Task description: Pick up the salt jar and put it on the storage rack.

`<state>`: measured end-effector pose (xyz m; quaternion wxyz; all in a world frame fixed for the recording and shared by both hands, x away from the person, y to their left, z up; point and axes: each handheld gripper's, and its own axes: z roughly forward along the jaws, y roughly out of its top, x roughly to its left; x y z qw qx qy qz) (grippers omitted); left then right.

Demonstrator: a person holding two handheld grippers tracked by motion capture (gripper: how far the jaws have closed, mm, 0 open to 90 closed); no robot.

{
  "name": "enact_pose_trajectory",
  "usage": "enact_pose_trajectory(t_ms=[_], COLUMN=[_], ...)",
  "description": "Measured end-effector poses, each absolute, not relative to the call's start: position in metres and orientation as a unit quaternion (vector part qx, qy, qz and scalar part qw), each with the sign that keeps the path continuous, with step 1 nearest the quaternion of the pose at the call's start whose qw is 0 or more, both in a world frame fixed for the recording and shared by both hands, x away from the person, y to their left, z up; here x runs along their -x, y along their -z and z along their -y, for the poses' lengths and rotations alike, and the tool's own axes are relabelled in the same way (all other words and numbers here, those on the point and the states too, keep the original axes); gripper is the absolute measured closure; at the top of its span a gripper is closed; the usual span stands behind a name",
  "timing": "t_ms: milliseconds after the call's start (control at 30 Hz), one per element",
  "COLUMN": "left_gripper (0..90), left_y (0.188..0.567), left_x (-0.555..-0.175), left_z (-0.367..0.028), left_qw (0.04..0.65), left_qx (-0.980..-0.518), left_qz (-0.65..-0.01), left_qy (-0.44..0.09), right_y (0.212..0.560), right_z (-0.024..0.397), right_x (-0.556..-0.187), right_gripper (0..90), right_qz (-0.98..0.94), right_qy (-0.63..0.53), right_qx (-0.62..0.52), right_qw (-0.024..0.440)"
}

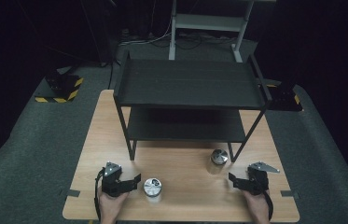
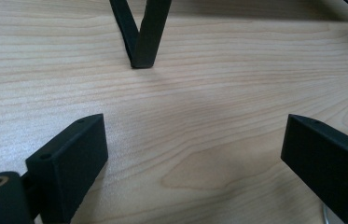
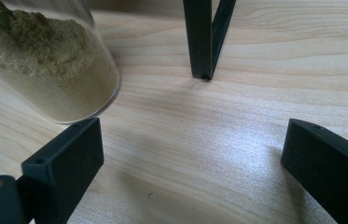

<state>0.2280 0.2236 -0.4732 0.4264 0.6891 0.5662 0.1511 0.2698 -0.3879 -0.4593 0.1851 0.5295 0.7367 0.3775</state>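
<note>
Two glass jars with silver lids stand on the wooden table. One jar is near the front, just right of my left gripper. The other jar stands by the rack's front right leg, up and left of my right gripper. In the left gripper view the left gripper is open over bare wood. The right gripper is open too, with the jar of tan powder just beyond its left jaw, apart from it.
A black two-tier metal rack fills the table's far half. Its front legs come down near each gripper, one leg ahead of the left and another leg ahead of the right. Dark floor surrounds the table.
</note>
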Motion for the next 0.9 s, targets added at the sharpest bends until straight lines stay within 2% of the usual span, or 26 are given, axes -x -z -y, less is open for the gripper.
enact_pose_trajectory(t_ms=[900], left_gripper=[5.7], left_y=[0.468], left_x=[-0.194], left_z=[-0.236], left_qw=[0.435], left_qx=[-0.692], left_qz=[-0.554], left_qy=[-0.16], right_y=[0.459], right_z=[0.384], right_x=[-0.27], right_gripper=[3.2], right_qz=[-0.742], right_qy=[-0.374], right_qx=[-0.525], right_qw=[0.184])
